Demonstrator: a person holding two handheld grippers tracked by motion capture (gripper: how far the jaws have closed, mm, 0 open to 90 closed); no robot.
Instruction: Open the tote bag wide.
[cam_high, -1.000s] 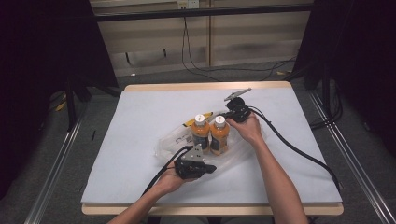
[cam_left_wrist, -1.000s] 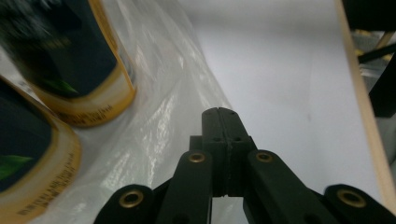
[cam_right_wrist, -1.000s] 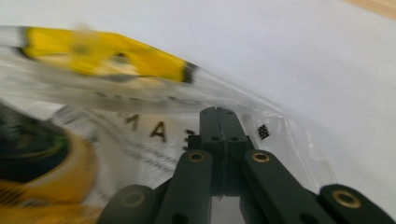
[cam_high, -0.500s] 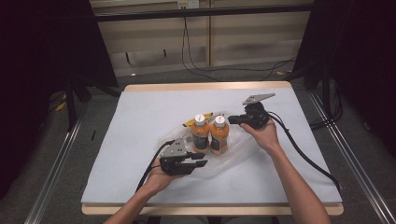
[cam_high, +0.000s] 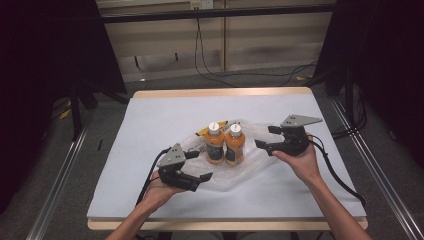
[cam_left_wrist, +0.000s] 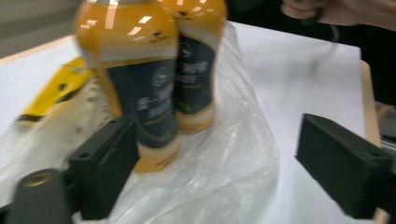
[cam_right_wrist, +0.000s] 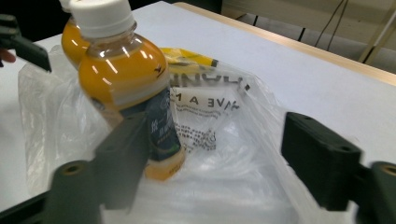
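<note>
2 orange juice bottles (cam_high: 225, 145) stand upright, touching side by side, on a crumpled clear plastic bag (cam_high: 252, 162) near the middle of the white worktop (cam_high: 150, 120). The left claw (cam_high: 196, 176) hovers just in front of them, the right claw (cam_high: 265, 137) just beside them; both are wide open and hold nothing. The bottles look full, so fairly heavy, rigid and smooth: grip them at the labelled waist. The bag is thin, limp and slippery, best pinched at a loose edge.
</note>
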